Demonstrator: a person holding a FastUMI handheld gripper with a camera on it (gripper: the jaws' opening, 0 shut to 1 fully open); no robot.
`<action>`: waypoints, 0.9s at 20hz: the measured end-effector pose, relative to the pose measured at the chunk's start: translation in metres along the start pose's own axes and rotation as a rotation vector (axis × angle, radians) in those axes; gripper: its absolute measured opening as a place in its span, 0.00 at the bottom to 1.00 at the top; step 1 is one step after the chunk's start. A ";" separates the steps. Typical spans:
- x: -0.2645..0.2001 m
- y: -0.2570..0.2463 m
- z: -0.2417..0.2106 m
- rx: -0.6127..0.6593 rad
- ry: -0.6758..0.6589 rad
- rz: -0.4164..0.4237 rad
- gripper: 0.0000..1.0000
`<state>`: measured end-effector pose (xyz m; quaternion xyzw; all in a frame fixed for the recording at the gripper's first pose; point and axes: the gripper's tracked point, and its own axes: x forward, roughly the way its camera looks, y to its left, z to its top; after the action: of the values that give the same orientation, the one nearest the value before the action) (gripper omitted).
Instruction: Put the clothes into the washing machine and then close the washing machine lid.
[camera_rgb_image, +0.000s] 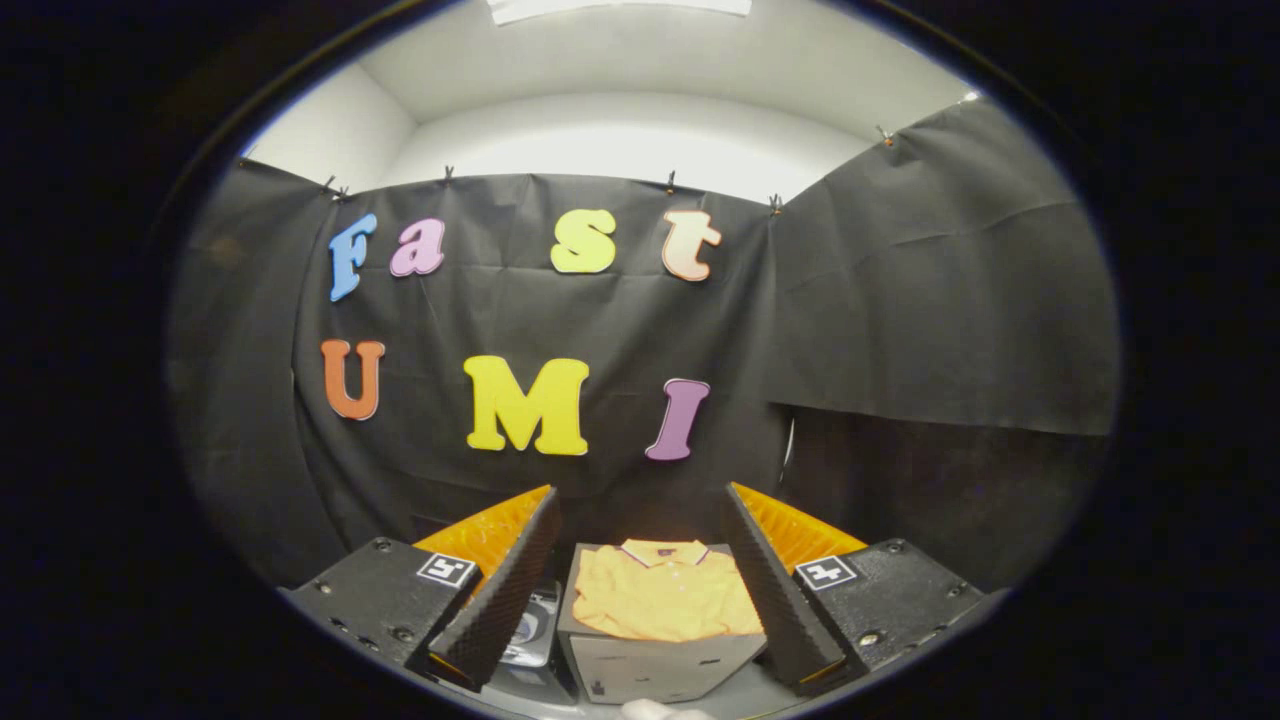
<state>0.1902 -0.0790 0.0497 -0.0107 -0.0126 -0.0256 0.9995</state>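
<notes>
Gripper view: hand-held gripper (640, 610) spread open, folded yellow shirt (663, 603) on a box (650, 665), perhaps washing machine (530, 630) partly hidden.

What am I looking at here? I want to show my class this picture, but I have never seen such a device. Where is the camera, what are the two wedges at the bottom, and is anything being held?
The camera rides on a hand-held gripper, a tool with two fingers that a person carries, and looks forward along them. The two ribbed wedges are those fingers, standing apart, so the gripper is open and holds nothing. Seen between them, a little ahead, a folded yellow shirt with a collar lies on top of a box. Beside the box, behind one finger, part of a pale appliance shows; it may be the washing machine, but too little shows to be sure. Behind everything hangs black cloth, the wall of the booth.
</notes>
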 end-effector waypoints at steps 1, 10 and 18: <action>0.016 -0.005 -0.001 0.001 0.003 0.003 1.00; 0.170 -0.034 -0.074 0.028 0.181 0.048 1.00; 0.277 -0.043 -0.192 0.051 0.428 0.066 1.00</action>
<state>0.4697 -0.1404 -0.1344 0.0197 0.1998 0.0057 0.9796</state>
